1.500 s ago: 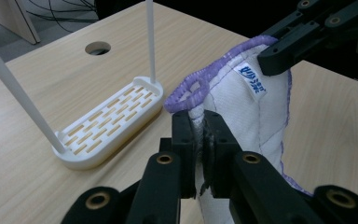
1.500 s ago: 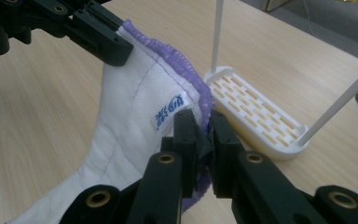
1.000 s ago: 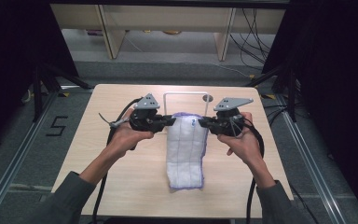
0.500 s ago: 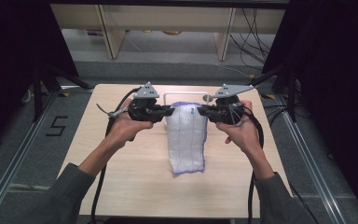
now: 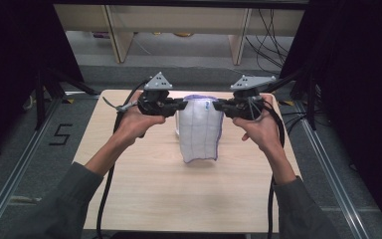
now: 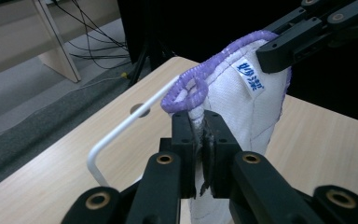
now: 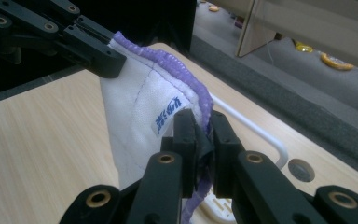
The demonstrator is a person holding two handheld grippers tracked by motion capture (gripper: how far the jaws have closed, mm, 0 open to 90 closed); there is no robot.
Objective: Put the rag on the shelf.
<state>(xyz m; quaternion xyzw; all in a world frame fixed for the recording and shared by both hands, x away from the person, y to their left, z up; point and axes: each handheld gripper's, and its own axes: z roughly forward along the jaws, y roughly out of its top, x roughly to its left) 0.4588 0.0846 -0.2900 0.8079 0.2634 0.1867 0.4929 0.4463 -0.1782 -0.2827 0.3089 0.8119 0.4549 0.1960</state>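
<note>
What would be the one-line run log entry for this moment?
left claw: shut on cloth | right claw: shut on cloth | white quilted cloth with purple edging: hanging above wooden table

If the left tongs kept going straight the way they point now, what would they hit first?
Probably the right tongs: they face the left tongs across the cloth that both grip, though depth is hard to judge.

A small white label [image 6: 252, 79] sewn just under the purple hem of the white cloth [image 5: 199, 130] carries blue characters too small to read, and a black "5" [image 5: 61, 134] is marked on the grey floor off the table's [image 5: 144, 194] left edge.
</note>
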